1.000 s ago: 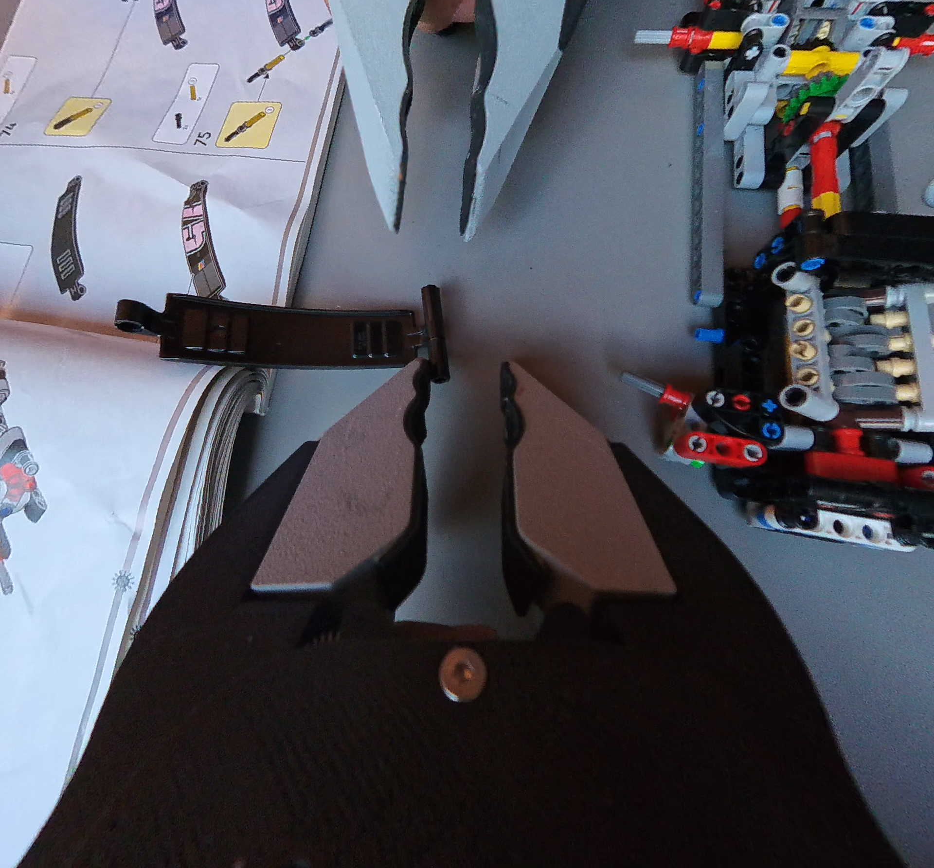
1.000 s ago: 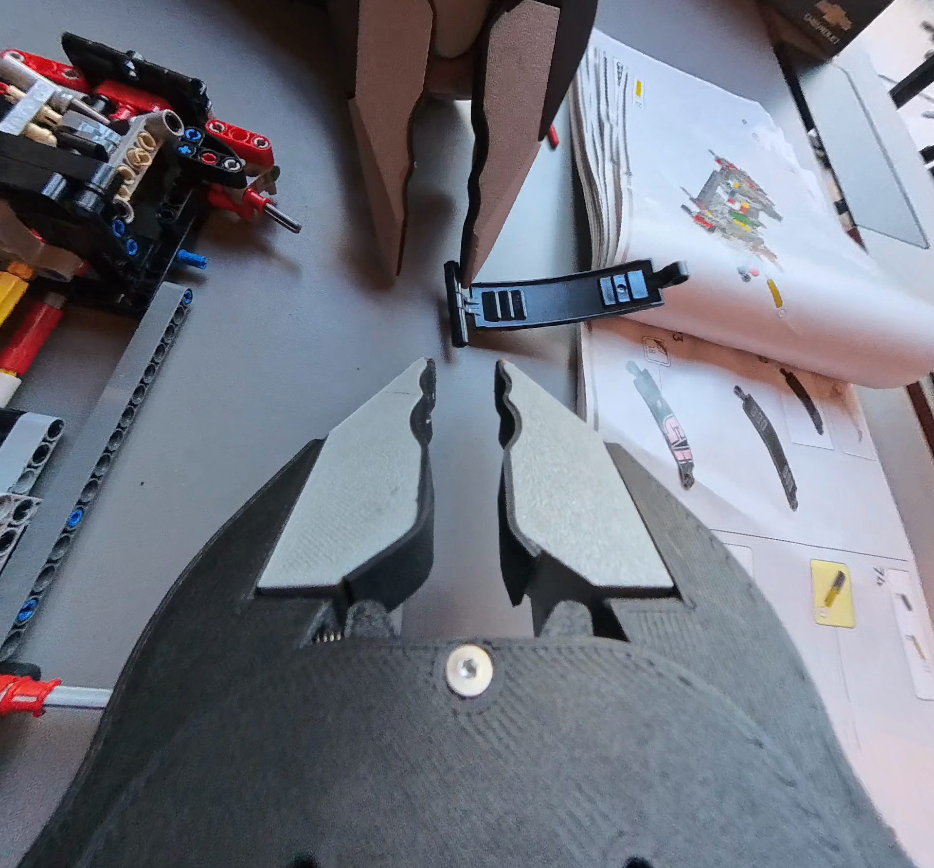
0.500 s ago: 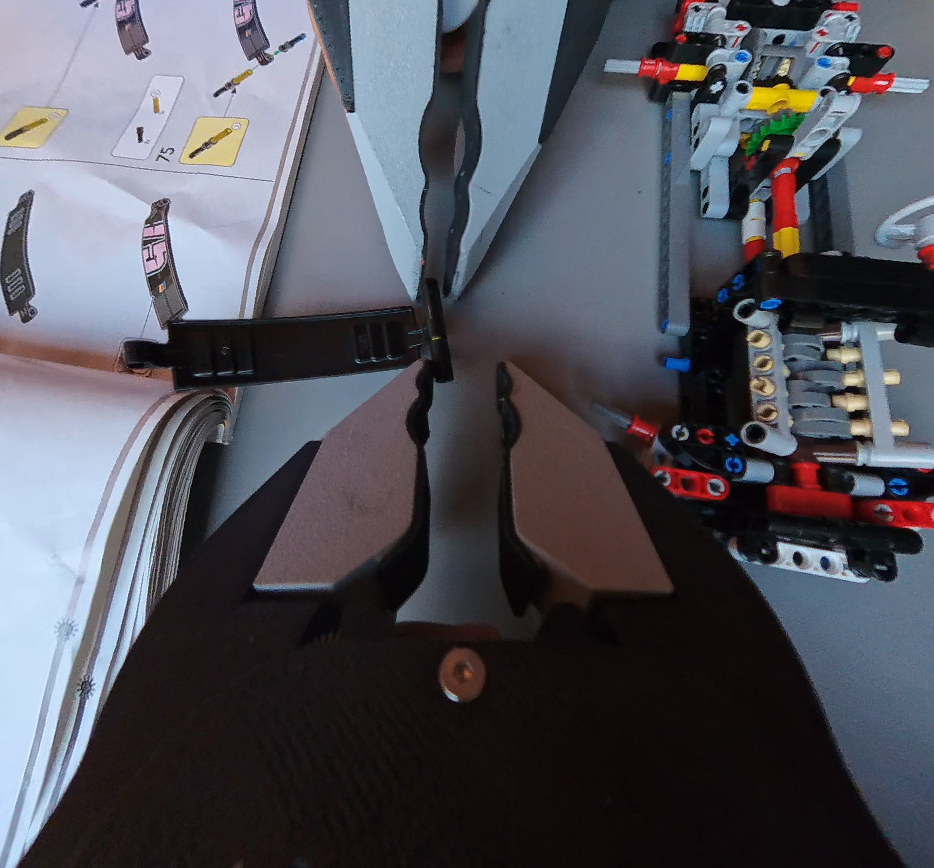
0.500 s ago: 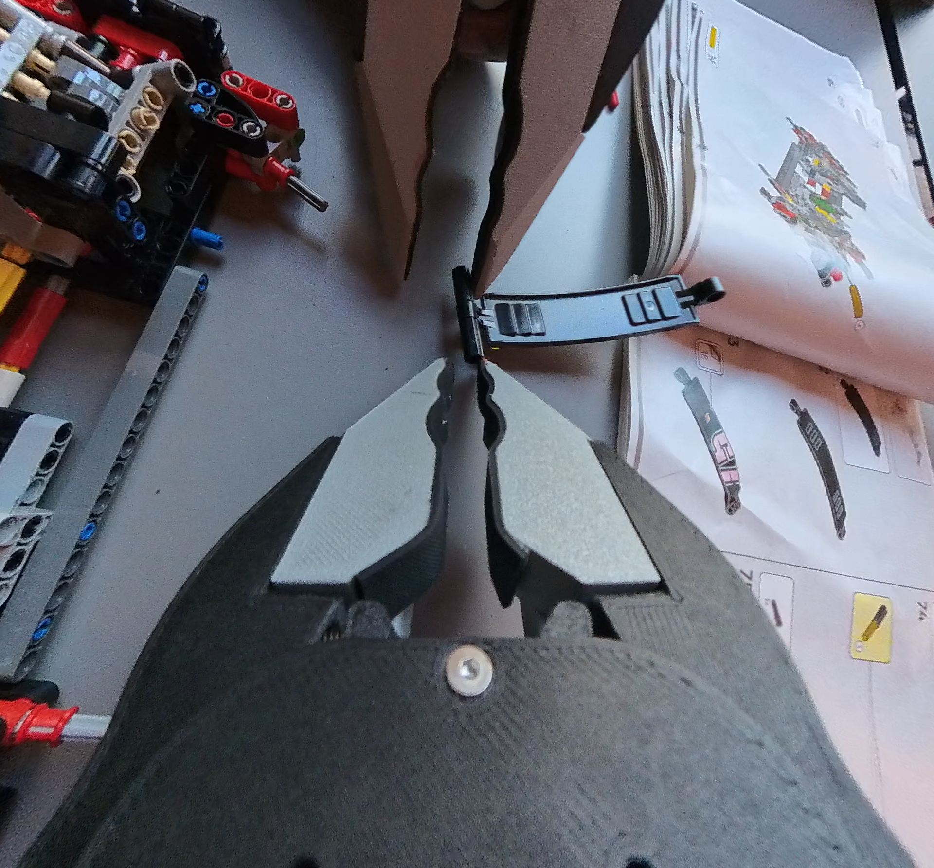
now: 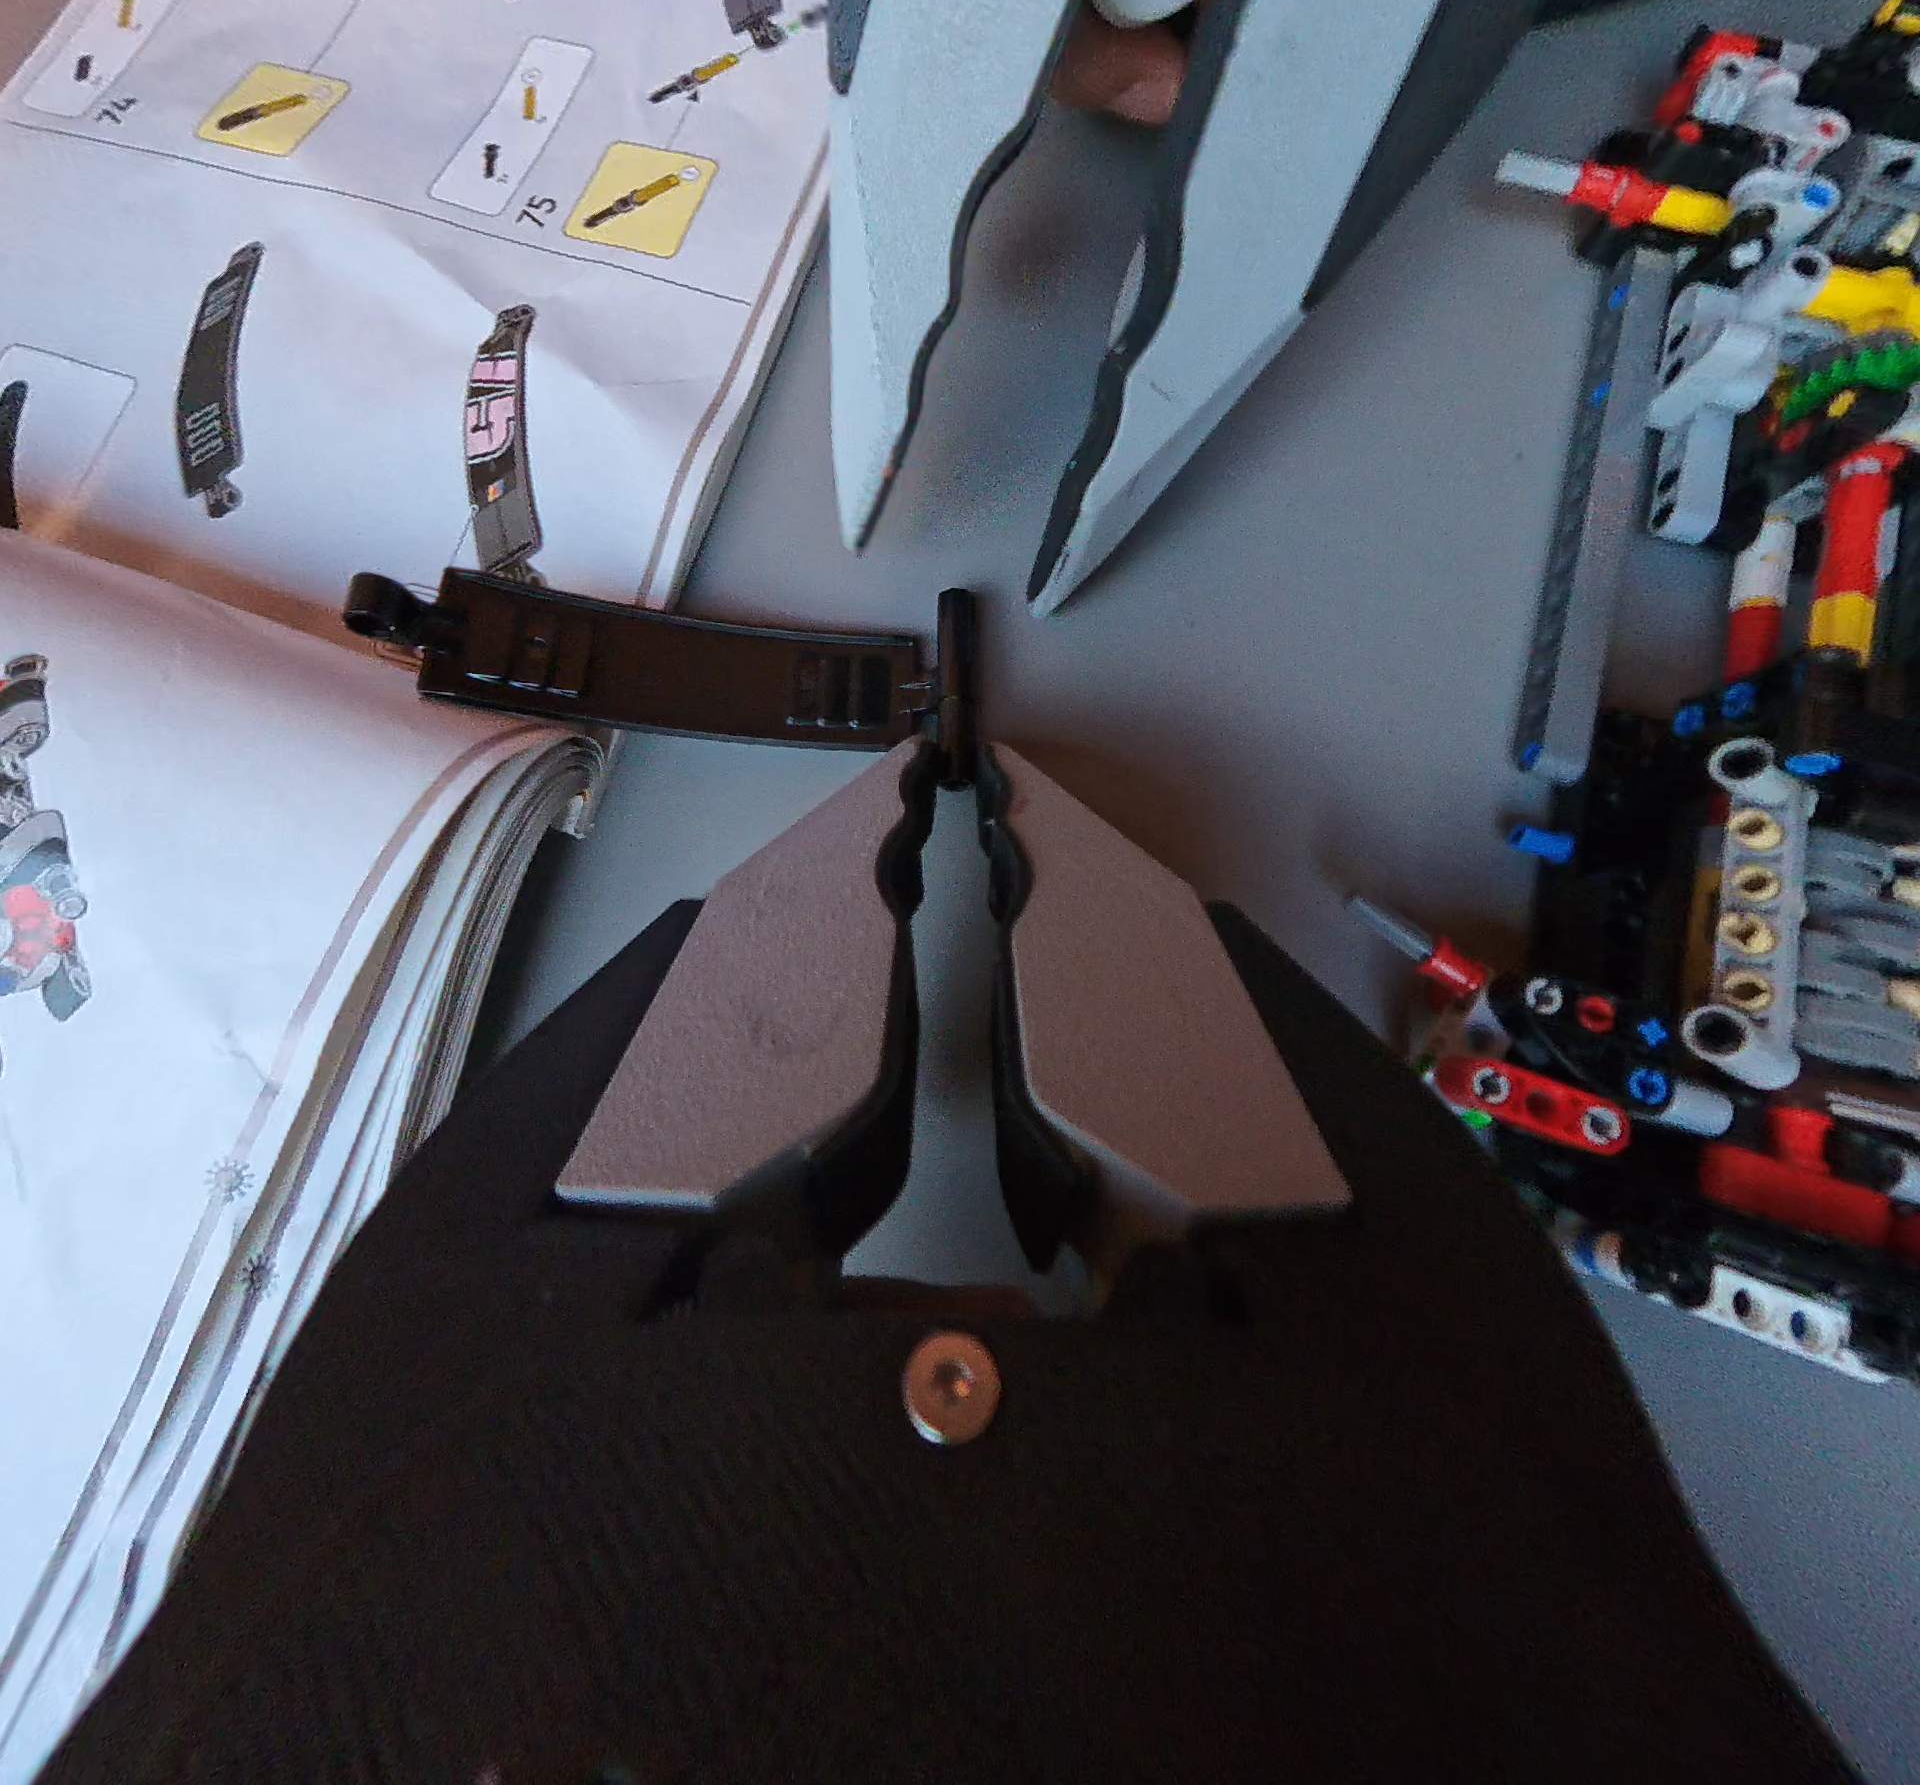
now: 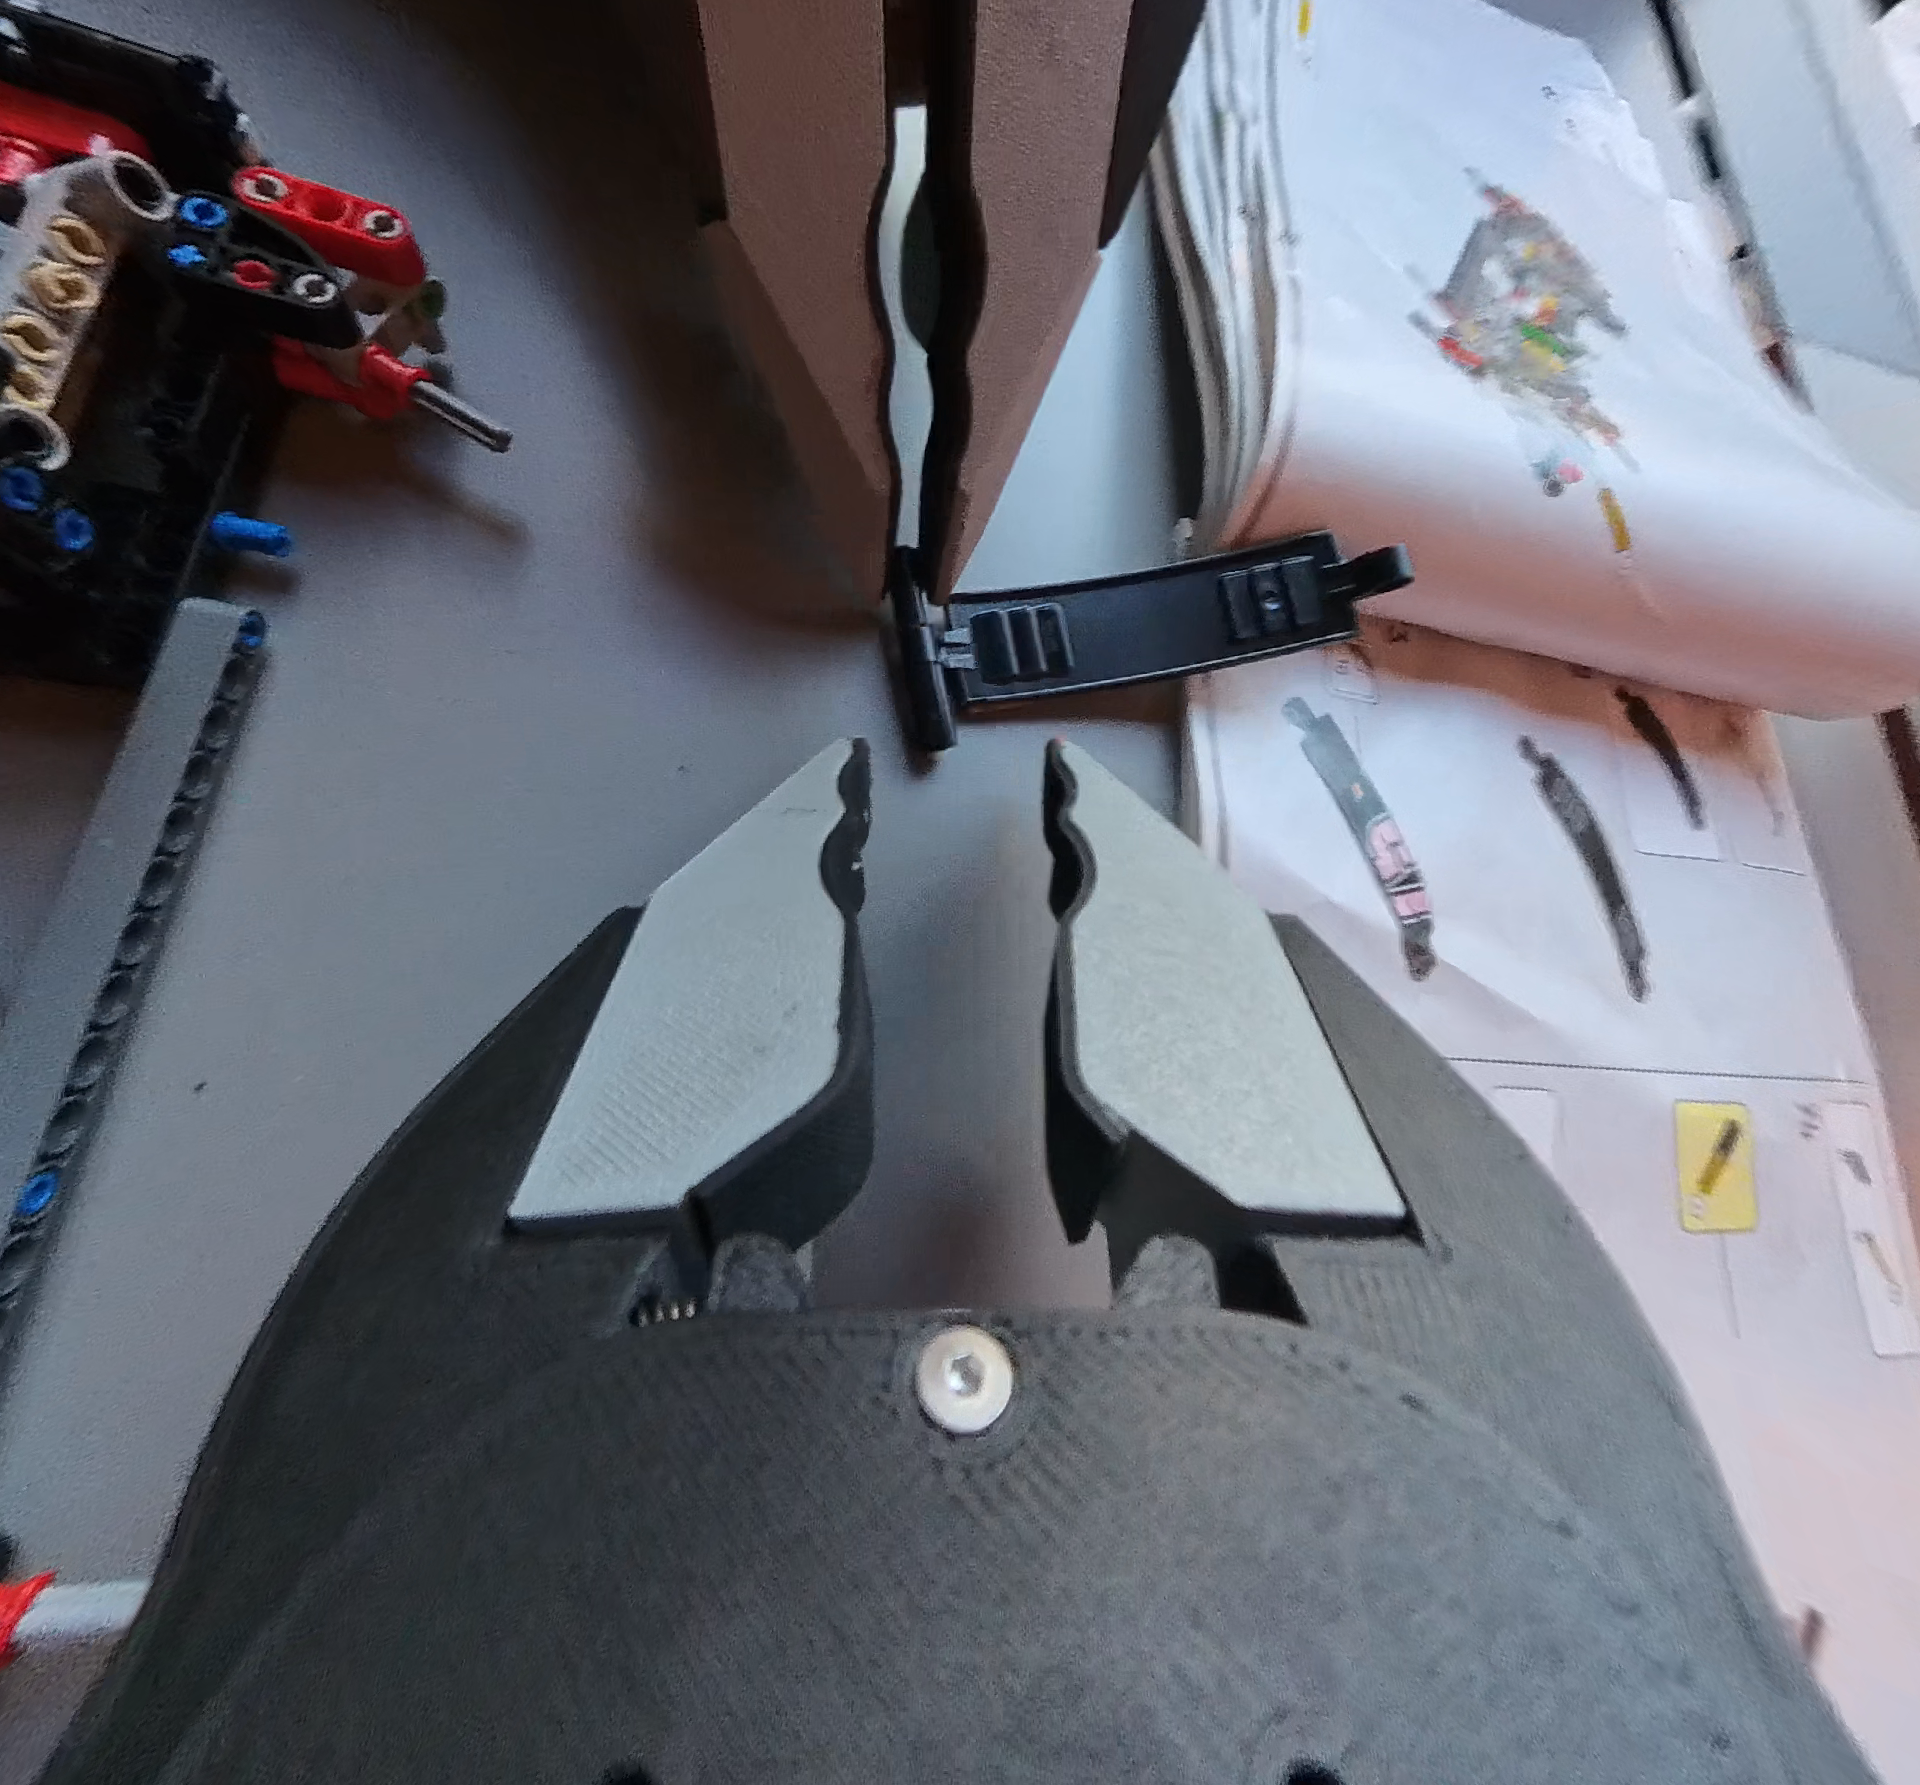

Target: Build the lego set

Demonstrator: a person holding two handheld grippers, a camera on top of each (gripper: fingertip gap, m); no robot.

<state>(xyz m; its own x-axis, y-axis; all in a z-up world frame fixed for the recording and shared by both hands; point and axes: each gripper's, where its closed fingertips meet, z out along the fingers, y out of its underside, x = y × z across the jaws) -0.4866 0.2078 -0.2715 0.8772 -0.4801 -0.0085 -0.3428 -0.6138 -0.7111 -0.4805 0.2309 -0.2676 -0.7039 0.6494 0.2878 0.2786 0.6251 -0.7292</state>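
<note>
Black curved panel [image 5: 665,681] in left jaws | right jaws released | booklet [image 5: 312,333], brick model [image 5: 1766,800] flank

**A hobby building table for a plastic brick model**

The place looks like a model-building desk in a home or an office; which of the two cannot be told. A plain grey tabletop [image 5: 1247,592] carries a thick open instruction booklet with white pages of drawn assembly steps [image 5: 364,281], its page edges fanned [image 6: 1226,301]. Beside it stands a half-built model of black, red, yellow and grey plastic beams and pins [image 5: 1787,800]. A long grey perforated beam [image 6: 125,904] lies loose on the table. A curved black plastic panel piece [image 6: 1143,629] reaches from the booklet over the table.
</note>
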